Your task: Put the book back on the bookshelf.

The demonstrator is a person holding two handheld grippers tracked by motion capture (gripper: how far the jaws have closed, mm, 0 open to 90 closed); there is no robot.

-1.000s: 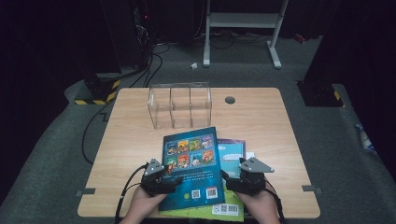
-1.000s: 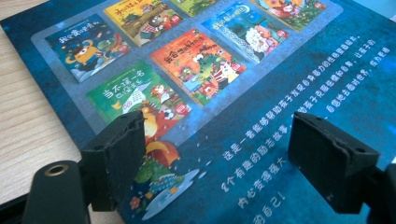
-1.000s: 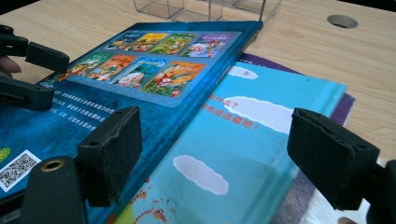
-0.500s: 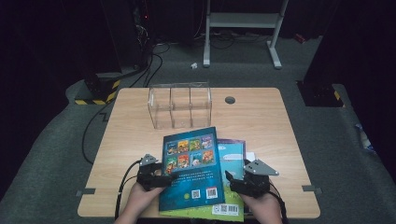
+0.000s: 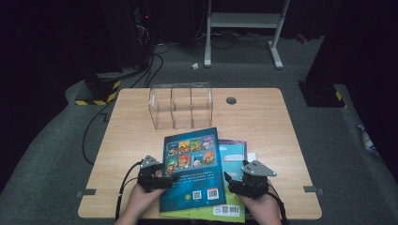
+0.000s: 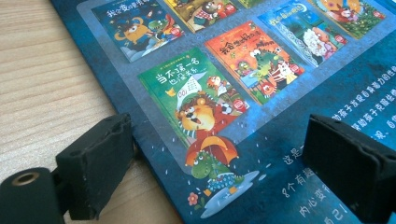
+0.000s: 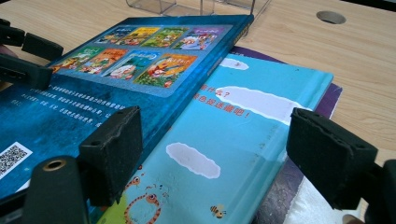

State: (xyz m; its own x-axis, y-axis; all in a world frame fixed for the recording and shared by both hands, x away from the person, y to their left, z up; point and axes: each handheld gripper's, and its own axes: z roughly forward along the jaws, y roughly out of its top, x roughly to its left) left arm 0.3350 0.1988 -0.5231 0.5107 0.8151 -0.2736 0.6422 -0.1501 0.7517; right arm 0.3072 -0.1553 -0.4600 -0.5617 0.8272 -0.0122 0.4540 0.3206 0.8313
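A dark blue picture book (image 5: 192, 168) lies on top of a small stack near the table's front edge. Under it are a light blue book (image 5: 233, 157) and a green one (image 5: 230, 213). My left gripper (image 5: 157, 179) is open at the blue book's left edge. In the left gripper view (image 6: 224, 172) one pad (image 6: 100, 165) rests over the wood and the other (image 6: 350, 168) over the cover. My right gripper (image 5: 237, 180) is open at the right edge. Its own view (image 7: 215, 154) has one pad (image 7: 114, 151) against the blue book (image 7: 93, 93) and the other over the light blue book (image 7: 243, 135).
A clear plastic organizer (image 5: 180, 105) with three compartments stands behind the books, close to the top book's far edge. The wooden table (image 5: 267, 126) has a round cable hole (image 5: 231, 100) at the back. A purple cover and white paper (image 7: 313, 205) stick out under the stack.
Both grippers shifted slightly beside the top book, the hands drawing back a little toward the front edge. The books have not visibly moved.
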